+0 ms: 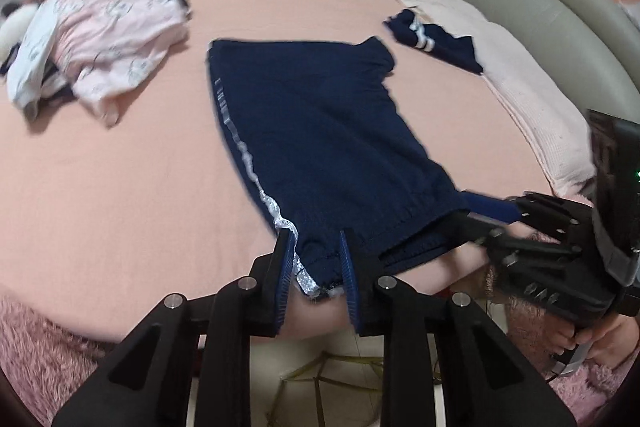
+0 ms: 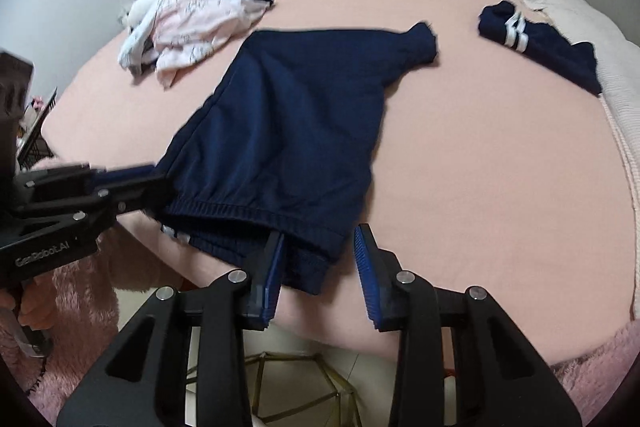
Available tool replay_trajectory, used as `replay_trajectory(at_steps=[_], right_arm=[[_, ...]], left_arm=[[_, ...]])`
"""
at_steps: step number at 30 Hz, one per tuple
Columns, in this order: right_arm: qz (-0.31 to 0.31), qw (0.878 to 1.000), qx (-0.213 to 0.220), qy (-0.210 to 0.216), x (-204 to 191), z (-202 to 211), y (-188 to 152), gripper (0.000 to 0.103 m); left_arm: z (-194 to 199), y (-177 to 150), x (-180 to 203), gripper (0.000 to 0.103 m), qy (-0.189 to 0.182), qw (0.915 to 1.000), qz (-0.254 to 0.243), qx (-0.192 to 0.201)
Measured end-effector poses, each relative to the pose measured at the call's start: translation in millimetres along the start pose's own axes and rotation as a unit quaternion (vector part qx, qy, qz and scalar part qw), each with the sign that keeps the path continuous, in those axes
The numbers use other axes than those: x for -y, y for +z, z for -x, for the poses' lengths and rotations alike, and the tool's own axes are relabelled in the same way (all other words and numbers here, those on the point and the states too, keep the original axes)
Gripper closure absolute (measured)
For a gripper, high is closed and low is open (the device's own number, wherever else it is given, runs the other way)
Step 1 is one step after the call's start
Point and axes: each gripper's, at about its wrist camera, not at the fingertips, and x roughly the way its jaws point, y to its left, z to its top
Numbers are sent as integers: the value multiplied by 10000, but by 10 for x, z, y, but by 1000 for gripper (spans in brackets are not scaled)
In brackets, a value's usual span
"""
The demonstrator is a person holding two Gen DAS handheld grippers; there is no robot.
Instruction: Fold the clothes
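A: Navy trousers [image 1: 320, 147] flat on the bed [image 1: 140, 187], waistband at near edge — the pile [image 1: 100, 55] waits unfolded.

B: Left gripper [image 1: 316, 267] and right gripper [image 2: 318, 263] straddle the waistband, jaws apart — no pinch yet.

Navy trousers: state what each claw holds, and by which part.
Right claw: nothing gripped; the elasticated edge of the navy trousers lies between its open pads. Left claw straddles the white-striped corner of that edge; whether it pinches cannot be told.

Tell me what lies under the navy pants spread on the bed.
Under the navy pants only the pink bedsheet shows, running around all their edges. Their near hem overhangs the bed edge. Anything lying beneath the fabric is covered and cannot be seen.
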Motion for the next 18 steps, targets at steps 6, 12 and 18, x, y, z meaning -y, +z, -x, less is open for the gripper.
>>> replay_trajectory(at_steps=[6,12,18], right_arm=[[3,9997,-214,-71,24,-117,-23,86],[-288,9987,-357,244,87,-61,-29,93],[-518,9950,-808,258,186,-35,-214,94]], left_arm=[[-33,62,-7,78,-254,9995,185,79],[-289,9,-6,68,-85,9988,161,-444],[-255,-14,-190,60,-373,9963,631,-455]])
